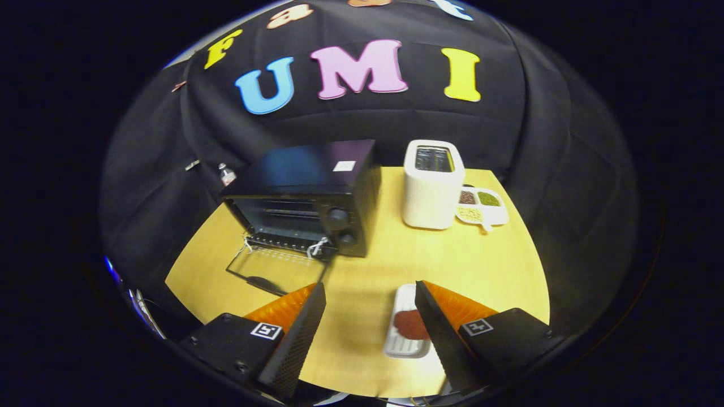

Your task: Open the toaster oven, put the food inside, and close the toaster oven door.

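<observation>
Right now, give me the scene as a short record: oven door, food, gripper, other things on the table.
oven: black toaster oven at the far left of the table
door: glass door open, folded down flat toward the gripper
food: dark reddish piece on a white tray, close against the right finger
gripper: gripper open, holding nothing
other: white toaster right of the oven; divided dish beside it
step: food not yet inside
</observation>
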